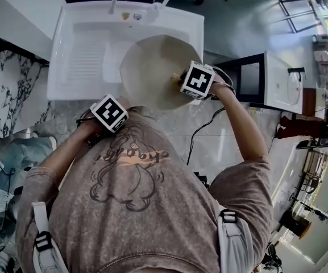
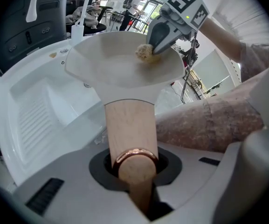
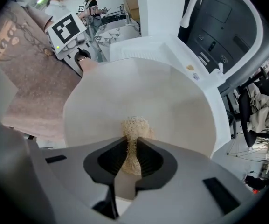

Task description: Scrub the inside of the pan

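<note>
Pan handle in left gripper (clamped).

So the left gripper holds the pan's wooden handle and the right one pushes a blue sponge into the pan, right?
Almost. It isn't a blue sponge: the right gripper view shows a pale beige scrubber between the right gripper's jaws, against the inside of the pan. The left gripper does hold the wooden handle.

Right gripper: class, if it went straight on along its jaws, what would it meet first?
The pan's inside. The right gripper is shut on a scrubber whose tip seems to be against it, though contact is unclear.
</note>
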`<state>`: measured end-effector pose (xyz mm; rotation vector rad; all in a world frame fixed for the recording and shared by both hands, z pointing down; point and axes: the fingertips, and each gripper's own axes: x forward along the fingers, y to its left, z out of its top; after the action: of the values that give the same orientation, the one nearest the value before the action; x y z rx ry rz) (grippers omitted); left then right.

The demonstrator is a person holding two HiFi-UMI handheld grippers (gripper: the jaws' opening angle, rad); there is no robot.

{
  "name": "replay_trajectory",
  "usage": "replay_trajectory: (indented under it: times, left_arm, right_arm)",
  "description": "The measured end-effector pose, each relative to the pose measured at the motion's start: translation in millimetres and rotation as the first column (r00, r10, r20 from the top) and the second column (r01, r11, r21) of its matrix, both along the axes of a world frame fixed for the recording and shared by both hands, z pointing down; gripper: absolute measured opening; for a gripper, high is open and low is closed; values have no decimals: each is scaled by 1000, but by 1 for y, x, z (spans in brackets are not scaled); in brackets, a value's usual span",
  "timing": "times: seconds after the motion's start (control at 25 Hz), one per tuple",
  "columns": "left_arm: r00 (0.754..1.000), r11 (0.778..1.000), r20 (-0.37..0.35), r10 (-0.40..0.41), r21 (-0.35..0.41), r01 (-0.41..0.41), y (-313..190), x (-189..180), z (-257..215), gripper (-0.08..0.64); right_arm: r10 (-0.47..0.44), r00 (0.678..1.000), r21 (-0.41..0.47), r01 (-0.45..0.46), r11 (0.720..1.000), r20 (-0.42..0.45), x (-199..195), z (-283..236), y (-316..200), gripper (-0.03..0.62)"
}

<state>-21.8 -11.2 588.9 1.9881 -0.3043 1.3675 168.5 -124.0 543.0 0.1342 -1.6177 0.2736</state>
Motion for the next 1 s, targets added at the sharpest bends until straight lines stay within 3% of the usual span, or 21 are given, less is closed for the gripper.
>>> replay_trajectory:
  times: [0.48,0.76,1.0]
  left_arm:
    - [1000,1000,-1,-2,-9,2,0,0,0,67]
    - [1000,1000,2,-7,-10,7,2,0,0,67]
    - [1000,1000,5,-8,-6,8,3,-1,0,67]
  right_arm:
    - [-146,986,-131,155,979,81,-56,11,56,77]
    - [-128,978,-149,154,977,166,-97,21,61,77]
    - [-62,969,-138,97,986,238,-132,27,45,75]
